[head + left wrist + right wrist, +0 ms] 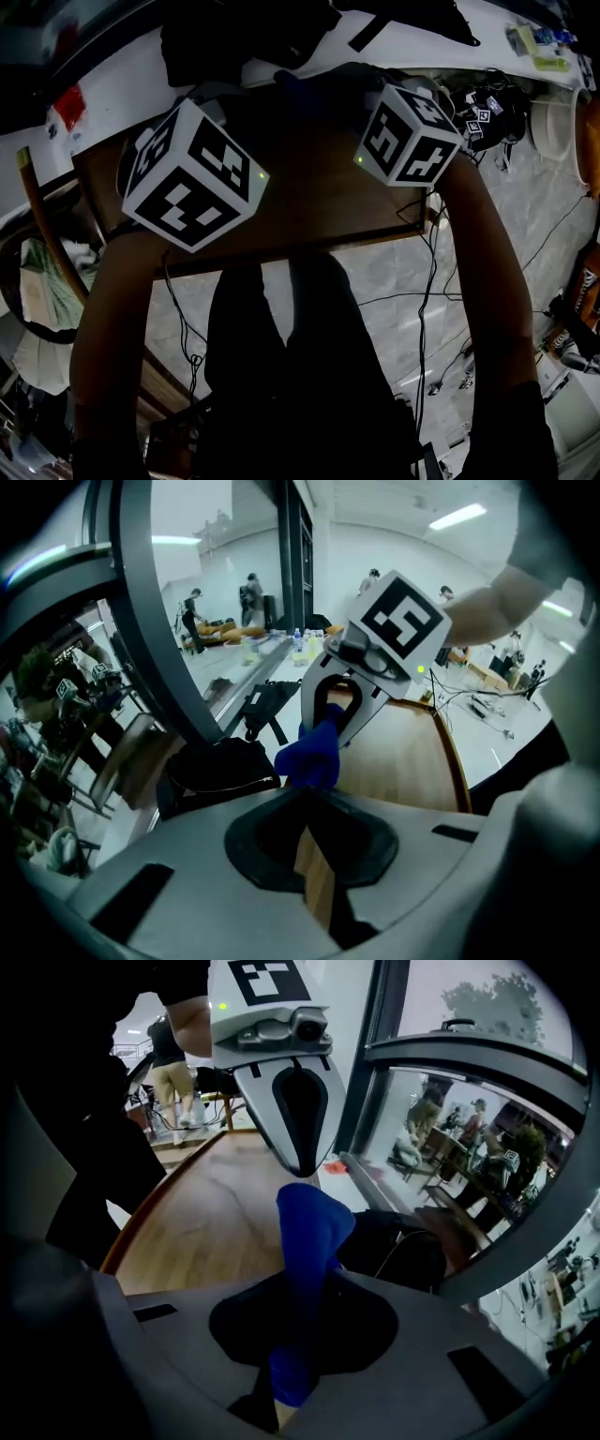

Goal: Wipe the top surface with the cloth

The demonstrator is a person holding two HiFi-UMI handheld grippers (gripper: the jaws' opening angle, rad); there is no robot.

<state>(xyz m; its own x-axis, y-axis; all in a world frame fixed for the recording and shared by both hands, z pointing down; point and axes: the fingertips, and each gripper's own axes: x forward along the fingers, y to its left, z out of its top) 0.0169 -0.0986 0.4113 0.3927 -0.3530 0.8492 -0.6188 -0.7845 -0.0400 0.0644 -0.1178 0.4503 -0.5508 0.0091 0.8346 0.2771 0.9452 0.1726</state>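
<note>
Now we note the right hand-held gripper [298, 1340] pinching the blue cloth [307, 1232] over the wooden table [202, 1227]. The left hand-held gripper [311, 860] has its jaws nearly pressed together, holding nothing.

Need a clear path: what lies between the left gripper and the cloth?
Nothing. The right gripper view shows only bare wooden tabletop between the left gripper and the blue cloth.

Deep blue cloth [305, 1269], centre of the right gripper view. Warm brown wooden tabletop [309, 202] with streaky grain. White cubes [192, 173] patterned with black squares. Pale grey veined stone floor [487, 272], head view's lower right.
</note>
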